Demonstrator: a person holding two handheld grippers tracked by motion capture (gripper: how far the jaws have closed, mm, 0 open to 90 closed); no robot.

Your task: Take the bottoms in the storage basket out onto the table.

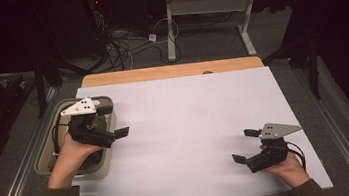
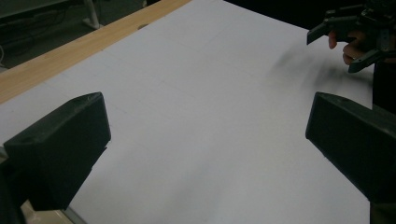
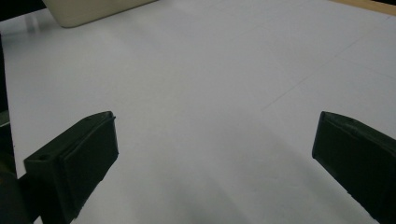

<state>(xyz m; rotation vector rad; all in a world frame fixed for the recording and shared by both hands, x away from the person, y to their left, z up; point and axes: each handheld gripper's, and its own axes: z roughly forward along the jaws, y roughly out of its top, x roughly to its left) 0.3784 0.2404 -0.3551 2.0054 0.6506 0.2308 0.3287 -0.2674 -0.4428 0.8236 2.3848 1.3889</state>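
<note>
The left black two-jaw gripper (image 1: 113,120) hangs with its jaws spread wide and nothing between them, at the left edge of the white paper-covered table (image 1: 186,127), just above the near right rim of the beige rectangular plastic tub (image 1: 47,144) that sits beside the table's left side. The right black two-jaw gripper (image 1: 247,145) is likewise gaping and empty, low over the near right part of the white sheet, well apart from the tub. In the left gripper view the right gripper (image 2: 348,39) shows far off at the upper right, held by a hand (image 2: 350,46); in the right gripper view a corner of the tub (image 3: 88,11) lies at the far left. Since the left gripper is nearest the tub, the step in hand looks like reaching into it: keeping the jaws wide, tipping them downward over the rim and lowering slowly would serve best, because the tub's contents are hidden by the hand and gripper. The right gripper should probably wait clear of the way. No brand, label or readable writing appears anywhere; only faint pencil-like lines cross the sheet.
</note>
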